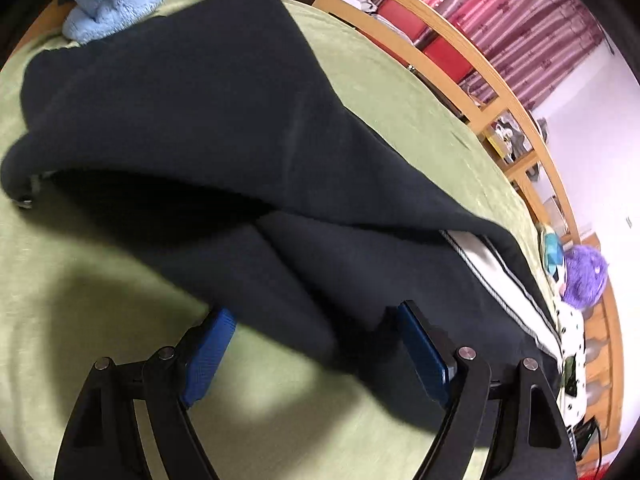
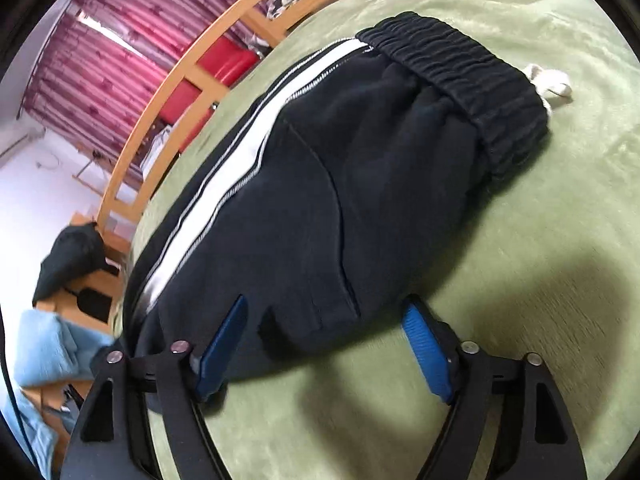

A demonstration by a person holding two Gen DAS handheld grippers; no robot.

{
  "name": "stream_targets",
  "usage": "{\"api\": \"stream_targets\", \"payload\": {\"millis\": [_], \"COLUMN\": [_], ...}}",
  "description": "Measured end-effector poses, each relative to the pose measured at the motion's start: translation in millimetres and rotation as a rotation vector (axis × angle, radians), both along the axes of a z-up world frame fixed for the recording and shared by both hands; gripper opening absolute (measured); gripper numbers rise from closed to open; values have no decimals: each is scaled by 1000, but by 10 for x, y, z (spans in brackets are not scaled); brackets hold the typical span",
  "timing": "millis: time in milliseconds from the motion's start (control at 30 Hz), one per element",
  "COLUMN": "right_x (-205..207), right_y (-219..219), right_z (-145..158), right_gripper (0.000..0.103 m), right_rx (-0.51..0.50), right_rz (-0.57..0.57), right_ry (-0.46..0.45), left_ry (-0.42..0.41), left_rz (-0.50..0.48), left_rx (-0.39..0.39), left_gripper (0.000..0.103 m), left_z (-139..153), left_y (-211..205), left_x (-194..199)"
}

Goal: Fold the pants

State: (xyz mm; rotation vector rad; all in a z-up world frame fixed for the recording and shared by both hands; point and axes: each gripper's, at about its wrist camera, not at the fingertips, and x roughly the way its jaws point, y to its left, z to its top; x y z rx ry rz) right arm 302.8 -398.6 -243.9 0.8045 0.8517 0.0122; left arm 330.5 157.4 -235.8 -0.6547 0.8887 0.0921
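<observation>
Pants (image 2: 340,200) lie on the bedspread (image 2: 540,260), wooden rail (image 2: 168,92) behind.

Your left wrist cam is sitting close over the green bedcover (image 1: 100,320), tilting down and forward along its fingers, looking across the folded dark pants (image 1: 224,120) toward the wooden rail (image 1: 452,52) and red curtain (image 1: 520,12). Your right wrist cam is also riding low and near, angling down at the pants' (image 2: 320,200) waistband end, with the same rail (image 2: 160,92) and curtain (image 2: 100,48) behind. Both views are sharing the pants, bedcover (image 2: 520,280), rail and curtain.
</observation>
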Motion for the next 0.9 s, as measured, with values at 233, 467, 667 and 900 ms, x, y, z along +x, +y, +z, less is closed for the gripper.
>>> {"api": "stream_targets", "payload": {"millis": [233,467,667,900], "right_x": [341,53,-624,-1674], "right_y": [68,-57,-381,-1272], "right_z": [-56,163,585,698], "right_gripper": [23,12,12,12], "right_rx": [60,2,-73,-104], "right_rz": [-91,-97,-38,-51], "right_ry": [-40,-86,-109,-59], "left_ry": [55,2,-10,19], "left_rz": [99,80,32,-131], "left_rx": [42,96,53,-17], "left_gripper": [30,10,10,10], "left_z": [-32,329,548,446], "left_y": [-97,-215,-491,-1205], "left_x": [179,-219,-986,-2283]}}
